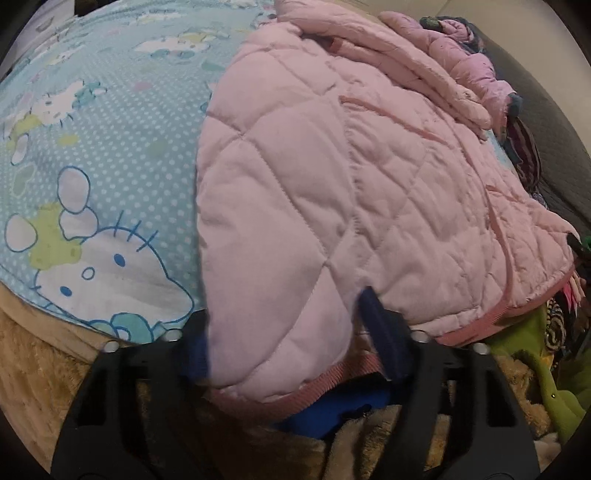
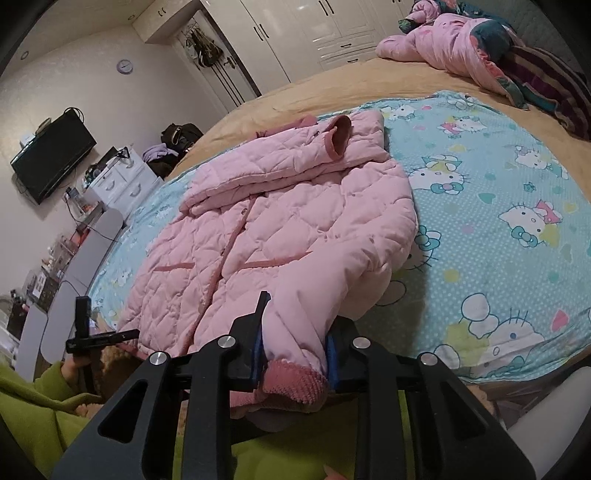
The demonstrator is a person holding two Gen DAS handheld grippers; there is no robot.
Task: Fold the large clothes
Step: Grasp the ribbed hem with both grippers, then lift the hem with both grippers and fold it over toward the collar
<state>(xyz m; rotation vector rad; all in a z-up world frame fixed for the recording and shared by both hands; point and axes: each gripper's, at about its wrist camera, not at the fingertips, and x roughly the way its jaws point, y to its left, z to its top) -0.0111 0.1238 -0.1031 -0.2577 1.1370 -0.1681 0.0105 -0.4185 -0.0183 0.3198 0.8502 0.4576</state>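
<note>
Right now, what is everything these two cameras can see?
Quilted jacket: one, pink, spread on the printed sheet.
Sleeve cuff: one, darker pink knit, between the right claw's fingers.
Cartoon-cat sheet: one, light blue, over the bed.
Blanket: one, tan, under the sheet.
Clothes pile: one heap, pink and dark stripes, far corner of the bed.
Television: one, black, on the wall.
Wall clock: one, purple.
Wardrobe: white, back wall.
Left claw: black with blue pads, around the jacket's hem.
Right claw: black with blue pads, shut on the cuff.
</note>
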